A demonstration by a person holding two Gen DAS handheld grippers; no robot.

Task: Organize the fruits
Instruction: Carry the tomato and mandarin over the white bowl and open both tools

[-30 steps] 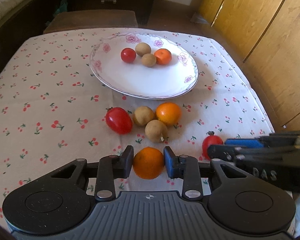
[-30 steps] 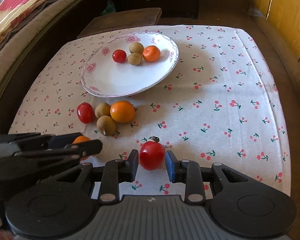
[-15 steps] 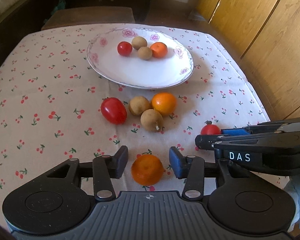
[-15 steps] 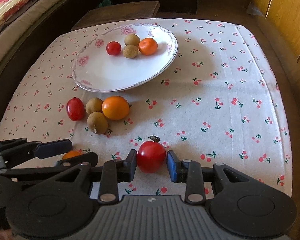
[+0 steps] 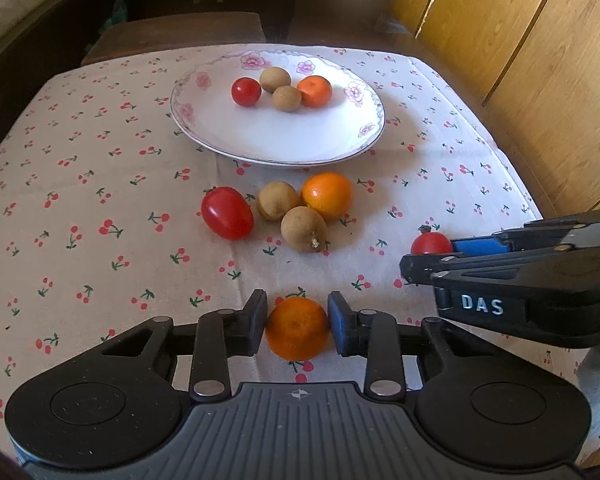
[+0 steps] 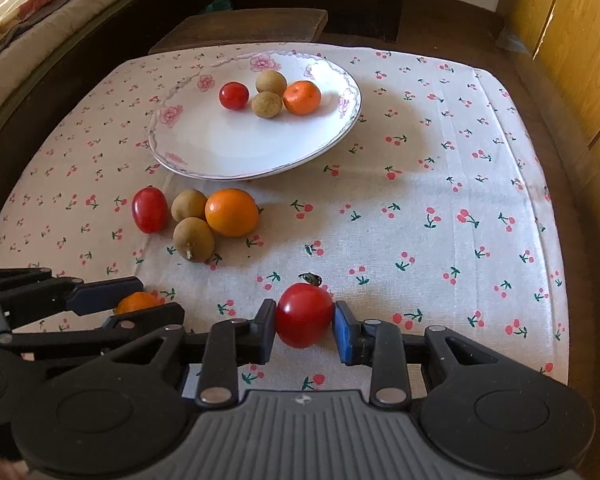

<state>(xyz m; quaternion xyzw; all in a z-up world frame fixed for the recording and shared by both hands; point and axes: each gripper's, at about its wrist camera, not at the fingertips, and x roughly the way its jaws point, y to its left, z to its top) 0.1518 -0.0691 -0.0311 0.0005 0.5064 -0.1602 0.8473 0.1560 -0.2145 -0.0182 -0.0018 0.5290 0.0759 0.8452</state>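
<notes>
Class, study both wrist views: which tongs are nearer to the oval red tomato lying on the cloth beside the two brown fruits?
Left. The left tongs sit around a small orange just in front of the oval red tomato. The right tongs, closed around a round tomato, lie farther off to its right.

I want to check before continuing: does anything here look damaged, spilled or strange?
Nothing looks spilled or damaged. One small oddity: a tiny dark speck, perhaps a detached stem, lies on the tablecloth just beyond the tomato between the right gripper's fingers.

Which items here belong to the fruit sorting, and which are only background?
Job: orange in left gripper; tomato in right gripper; plate; loose tomato, orange, two brown fruits.
Background: tablecloth, stool, wooden cabinets.
</notes>
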